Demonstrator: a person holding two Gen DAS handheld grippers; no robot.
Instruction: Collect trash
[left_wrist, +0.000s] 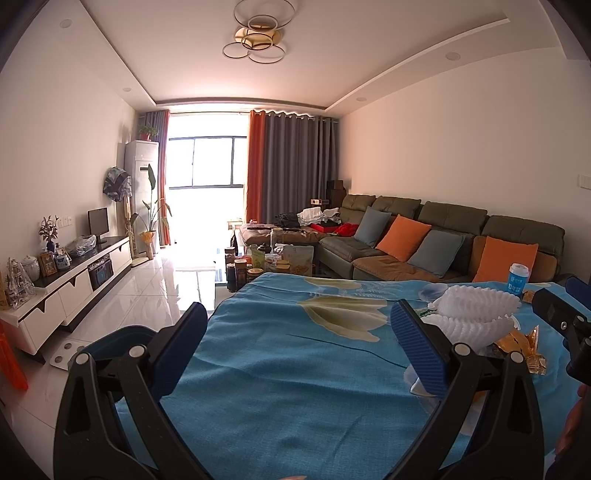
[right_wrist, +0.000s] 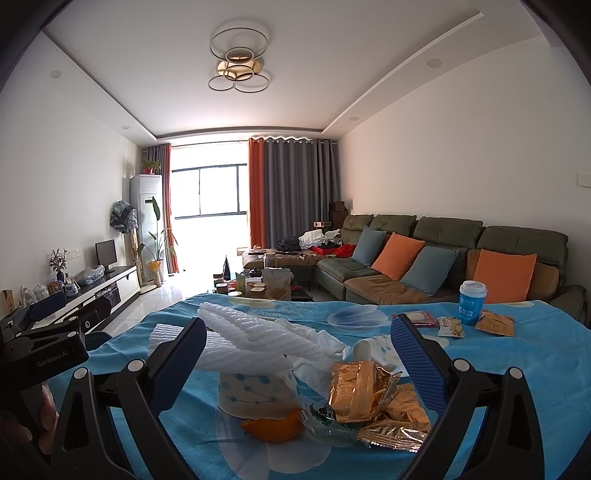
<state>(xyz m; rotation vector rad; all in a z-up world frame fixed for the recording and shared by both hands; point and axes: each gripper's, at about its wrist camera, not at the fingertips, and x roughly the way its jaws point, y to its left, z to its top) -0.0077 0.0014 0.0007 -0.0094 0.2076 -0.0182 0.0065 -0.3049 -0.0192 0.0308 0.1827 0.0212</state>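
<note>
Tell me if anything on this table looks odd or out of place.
Yes. A paper cup stands upside down on the blue cloth, white foam netting draped over it. An orange peel and crumpled gold wrappers lie loose beside it. Farther right, the blue cup stands upright.

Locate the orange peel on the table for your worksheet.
In the right wrist view, the orange peel lies low and centre on the blue tablecloth, against the upturned paper cup, left of gold wrappers.

Blue-clothed table (right_wrist: 517, 369) under wrappers (right_wrist: 369, 395), cup (right_wrist: 472, 302).
</note>
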